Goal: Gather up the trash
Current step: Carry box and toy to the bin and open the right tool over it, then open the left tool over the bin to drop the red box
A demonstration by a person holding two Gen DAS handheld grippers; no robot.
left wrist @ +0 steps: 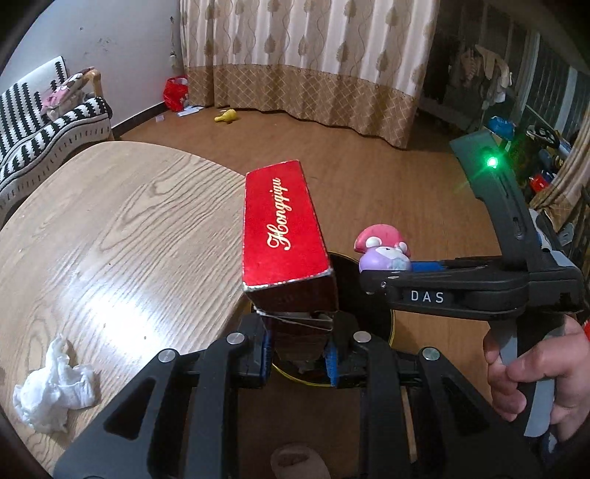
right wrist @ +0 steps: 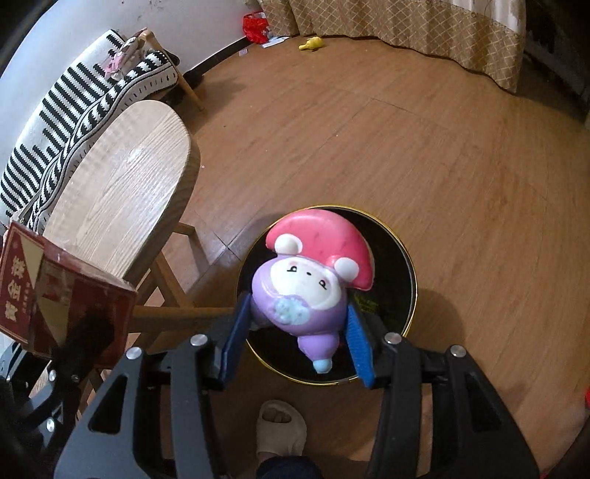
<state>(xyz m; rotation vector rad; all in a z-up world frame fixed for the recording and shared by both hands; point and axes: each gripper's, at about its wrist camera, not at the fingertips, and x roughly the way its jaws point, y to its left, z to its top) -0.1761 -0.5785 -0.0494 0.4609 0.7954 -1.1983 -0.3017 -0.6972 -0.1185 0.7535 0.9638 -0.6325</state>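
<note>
My left gripper [left wrist: 298,331] is shut on the lower end of a red carton [left wrist: 284,224] with gold script, held tilted over the table edge and above a black round bin [left wrist: 368,320] on the floor. My right gripper [right wrist: 295,309] is shut on a purple squishy toy with a pink mushroom cap [right wrist: 306,272], its blue pads [right wrist: 236,331] against the toy's sides, directly over the gold-rimmed bin [right wrist: 409,258]. The left wrist view shows the right gripper [left wrist: 368,274] holding the toy [left wrist: 383,250], with a hand [left wrist: 534,372] on its handle. A crumpled white tissue [left wrist: 55,383] lies on the wooden table [left wrist: 110,221].
The table [right wrist: 121,165] stands left of the bin on wooden legs. A black-and-white striped sofa [right wrist: 73,107] lies beyond it. A red bag [right wrist: 254,25] and a yellow toy [right wrist: 311,43] lie on the floor by the curtain [left wrist: 313,59]. A slippered foot [right wrist: 280,423] stands near the bin.
</note>
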